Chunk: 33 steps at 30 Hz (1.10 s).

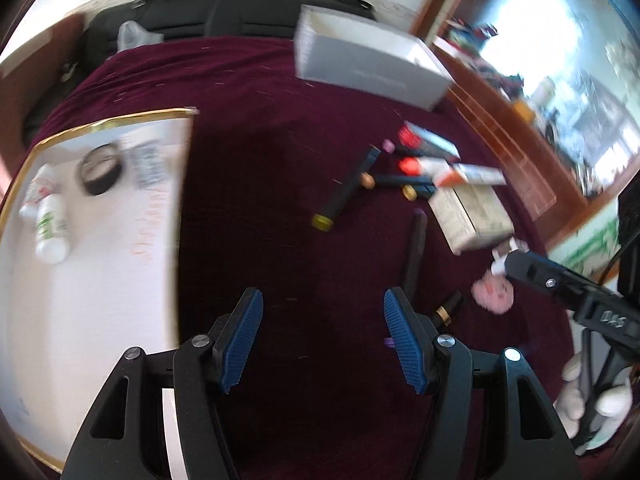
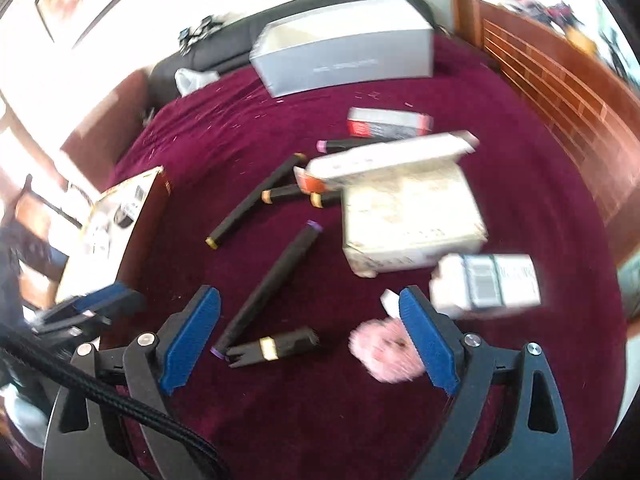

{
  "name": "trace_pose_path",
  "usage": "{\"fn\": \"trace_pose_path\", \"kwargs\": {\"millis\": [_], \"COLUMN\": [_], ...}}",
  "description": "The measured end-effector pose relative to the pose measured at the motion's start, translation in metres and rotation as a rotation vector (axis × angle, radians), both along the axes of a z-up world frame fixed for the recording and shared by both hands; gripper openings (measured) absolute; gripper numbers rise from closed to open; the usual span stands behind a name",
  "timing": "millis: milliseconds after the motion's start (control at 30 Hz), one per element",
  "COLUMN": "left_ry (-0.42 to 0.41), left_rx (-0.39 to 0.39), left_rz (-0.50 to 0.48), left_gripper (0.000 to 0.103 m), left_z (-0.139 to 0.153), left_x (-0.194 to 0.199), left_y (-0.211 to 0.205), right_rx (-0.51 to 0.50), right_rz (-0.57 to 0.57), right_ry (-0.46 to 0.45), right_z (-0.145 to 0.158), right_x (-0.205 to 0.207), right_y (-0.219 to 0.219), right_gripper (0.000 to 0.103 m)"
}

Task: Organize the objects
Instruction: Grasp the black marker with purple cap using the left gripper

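Several black markers (image 2: 276, 276) with coloured caps lie scattered on a maroon cloth (image 2: 304, 400), also in the left wrist view (image 1: 348, 188). Small cartons lie among them: a beige box (image 2: 412, 220), a white and orange box (image 2: 384, 158), a red and grey box (image 2: 388, 122) and a white box (image 2: 486, 284). A pink fluffy item (image 2: 384, 354) lies by my right gripper (image 2: 310, 340), which is open and empty above a short black marker (image 2: 276, 348). My left gripper (image 1: 322, 340) is open and empty over bare cloth. The right gripper shows in the left wrist view (image 1: 516, 266).
An open white box (image 1: 368, 64) stands at the far side of the cloth. A large gold-edged printed box (image 1: 92, 232) lies at the left. A wooden bed frame (image 2: 560, 92) borders the right side. A black sofa (image 1: 224, 20) stands behind.
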<state>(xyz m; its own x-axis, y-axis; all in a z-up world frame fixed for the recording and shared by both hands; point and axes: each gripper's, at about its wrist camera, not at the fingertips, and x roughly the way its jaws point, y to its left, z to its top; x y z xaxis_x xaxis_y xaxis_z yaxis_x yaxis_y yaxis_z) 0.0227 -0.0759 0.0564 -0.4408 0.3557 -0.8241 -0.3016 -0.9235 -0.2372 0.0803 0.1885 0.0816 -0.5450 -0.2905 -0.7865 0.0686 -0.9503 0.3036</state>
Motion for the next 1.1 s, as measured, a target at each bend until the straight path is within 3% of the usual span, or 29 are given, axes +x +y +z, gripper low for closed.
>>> {"fn": "trace_pose_path", "kwargs": {"millis": [200,333,367,433,533,600,733,900,1100], "left_ry": [0.026,0.028,0.023,0.016,0.066,0.063,0.065,0.027,-0.002], "left_rx": [-0.079,-0.142,-0.161,-0.203,-0.265,-0.257,-0.276,-0.224,-0.188], "left_rz": [-0.122,-0.173,-0.186,-0.220,-0.233,-0.224,-0.188,-0.110,-0.058], "left_gripper": [0.057,0.055,0.053,0.037,0.031,0.011,0.011,0.011,0.011], "left_z": [-0.015,-0.026,-0.030,-0.037,-0.039,-0.037,-0.035,-0.031,-0.034], "left_x": [-0.008,-0.021,-0.023,-0.025,-0.020,-0.019,-0.015,-0.005,0.013], "left_y": [0.063,0.092,0.099,0.112,0.120,0.118,0.106,0.060,0.017], "right_rx": [-0.088,-0.131,-0.137,-0.148,-0.162,-0.169,-0.187,-0.204,-0.298], "right_rz": [-0.026,-0.042,-0.044,-0.048,-0.040,-0.029,-0.002,0.039,0.079], "right_ry": [-0.037,-0.041,-0.040,-0.030,-0.015,-0.006,-0.013,-0.042,-0.127], "right_z": [-0.020,-0.036,-0.038,-0.036,-0.034,-0.033,-0.034,-0.041,-0.057], "right_x": [0.029,0.019,0.019,0.022,0.025,0.026,0.025,0.020,0.004], "right_y": [0.018,0.027,0.028,0.032,0.032,0.030,0.019,0.000,-0.027], "right_gripper": [0.092,0.092,0.092,0.092,0.092,0.092,0.092,0.092,0.092]}}
